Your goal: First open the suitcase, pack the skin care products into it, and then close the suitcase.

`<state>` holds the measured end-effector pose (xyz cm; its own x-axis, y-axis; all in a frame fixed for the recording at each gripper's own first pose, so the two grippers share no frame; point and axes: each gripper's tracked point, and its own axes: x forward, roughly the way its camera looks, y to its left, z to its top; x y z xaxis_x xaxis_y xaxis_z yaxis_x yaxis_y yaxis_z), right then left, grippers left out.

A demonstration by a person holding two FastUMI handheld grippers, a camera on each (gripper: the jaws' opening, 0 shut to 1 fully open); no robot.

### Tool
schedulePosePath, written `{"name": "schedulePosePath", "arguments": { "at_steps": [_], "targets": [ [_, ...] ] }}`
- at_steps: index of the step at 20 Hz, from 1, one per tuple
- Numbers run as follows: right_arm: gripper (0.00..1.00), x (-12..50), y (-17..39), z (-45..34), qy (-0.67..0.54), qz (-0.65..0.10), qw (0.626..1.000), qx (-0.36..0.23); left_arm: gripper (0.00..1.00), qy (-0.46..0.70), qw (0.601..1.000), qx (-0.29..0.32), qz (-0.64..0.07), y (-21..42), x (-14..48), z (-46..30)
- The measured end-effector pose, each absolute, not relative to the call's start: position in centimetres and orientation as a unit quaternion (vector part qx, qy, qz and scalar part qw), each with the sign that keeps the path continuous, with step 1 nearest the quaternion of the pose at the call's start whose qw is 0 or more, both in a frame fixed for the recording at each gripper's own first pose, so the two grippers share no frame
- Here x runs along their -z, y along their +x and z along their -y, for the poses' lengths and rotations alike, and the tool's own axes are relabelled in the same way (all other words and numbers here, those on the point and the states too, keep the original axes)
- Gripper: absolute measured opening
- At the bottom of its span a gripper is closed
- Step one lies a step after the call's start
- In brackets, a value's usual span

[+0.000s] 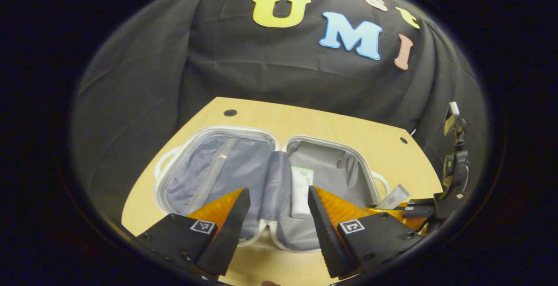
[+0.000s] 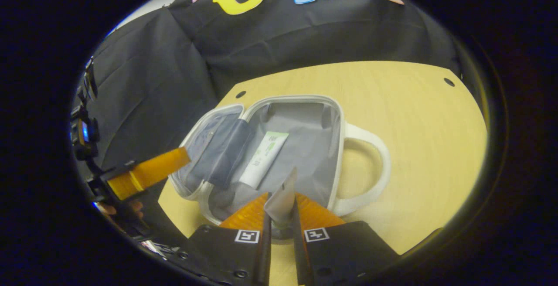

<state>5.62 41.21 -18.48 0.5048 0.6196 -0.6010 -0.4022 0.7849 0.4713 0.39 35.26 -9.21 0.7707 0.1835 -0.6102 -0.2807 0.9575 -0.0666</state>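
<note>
Straight ahead of the left tongs [image 1: 274,199] sits the suitcase [image 1: 218,146], a small white-rimmed case lying fully open on the wooden bench [image 1: 331,124], both halves flat and showing grey lining. Those tongs are spread wide with nothing between them, hovering over the near edge of the case. Just past them, in the right-hand half next to the centre hinge fold, a white tube with green print [image 1: 301,190] lies flat on the lining.

Off to the right of the left tongs you can see the right tongs [image 1: 399,205] coming in low over the bench, carrying a silver-grey tube [image 1: 393,197] near the case's right side handle [image 1: 383,181].

From the right gripper view, the right tongs [image 2: 281,229] are pinched narrow on that silver-grey tube [image 2: 282,196], both fingers pressing its lower end, with the crimped flat end sticking forward and up over the near rim of the suitcase [image 2: 305,100]. Beyond the tip, the white tube [image 2: 263,159] lies slanted in the same half. The case's white loop handle [image 2: 370,164] sticks out to the right of the tongs, resting on the bench [image 2: 414,111]. Over on the left, the left tongs [image 2: 148,172] hang above the far half of the case.
</note>
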Motion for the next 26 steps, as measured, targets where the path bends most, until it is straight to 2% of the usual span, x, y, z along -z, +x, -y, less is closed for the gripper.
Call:
{"name": "schedulePosePath", "arguments": {
  "at_steps": [1,3,4,6,7,8,13,14,16,23,26],
  "targets": [
    [0.24,18.6,5.7,-41.7,0.127,-0.393,0.859,-0.303,0.91,-0.075,0.937,-0.138,-0.312,-0.7,8.8,-36.8],
    [0.29,17.8,6.4,-41.6,0.119,-0.367,0.871,-0.306,0.88,-0.075,0.934,-0.167,-0.307,-2.7,8.1,-39.7],
    [0.71,17.7,7.1,-41.8,0.116,-0.354,0.878,-0.301,0.88,-0.077,0.932,-0.181,-0.305,-3.6,7.9,-41.1],
    [0.91,16.6,7.3,-41.2,0.108,-0.323,0.895,-0.289,0.89,-0.080,0.927,-0.203,-0.304,-4.7,7.7,-43.8],
    [0.94,16.0,7.3,-40.7,0.106,-0.310,0.902,-0.282,0.90,-0.081,0.926,-0.213,-0.302,-5.1,7.7,-45.3],
    [0.94,15.3,7.1,-40.3,0.105,-0.299,0.907,-0.279,0.94,-0.084,0.924,-0.223,-0.299,-5.4,7.6,-46.6],
    [0.94,12.4,6.9,-36.0,0.092,-0.254,0.934,-0.232,0.94,-0.085,0.919,-0.253,-0.289,-5.0,6.9,-54.2],
    [0.94,11.7,6.9,-34.9,0.093,-0.247,0.939,-0.219,0.97,-0.080,0.919,-0.258,-0.288,-5.0,6.9,-56.2],
    [0.94,10.4,7.0,-32.4,0.097,-0.234,0.949,-0.189,0.94,-0.081,0.918,-0.262,-0.287,-4.6,7.4,-59.7],
    [0.94,9.4,6.6,-26.1,0.092,-0.225,0.964,-0.106,0.94,-0.137,0.892,-0.271,-0.334,-2.5,13.2,-68.3],
    [0.94,9.1,6.5,-24.9,0.088,-0.226,0.966,-0.088,0.96,-0.169,0.884,-0.251,-0.357,-1.4,15.6,-69.4]
  ]
}}
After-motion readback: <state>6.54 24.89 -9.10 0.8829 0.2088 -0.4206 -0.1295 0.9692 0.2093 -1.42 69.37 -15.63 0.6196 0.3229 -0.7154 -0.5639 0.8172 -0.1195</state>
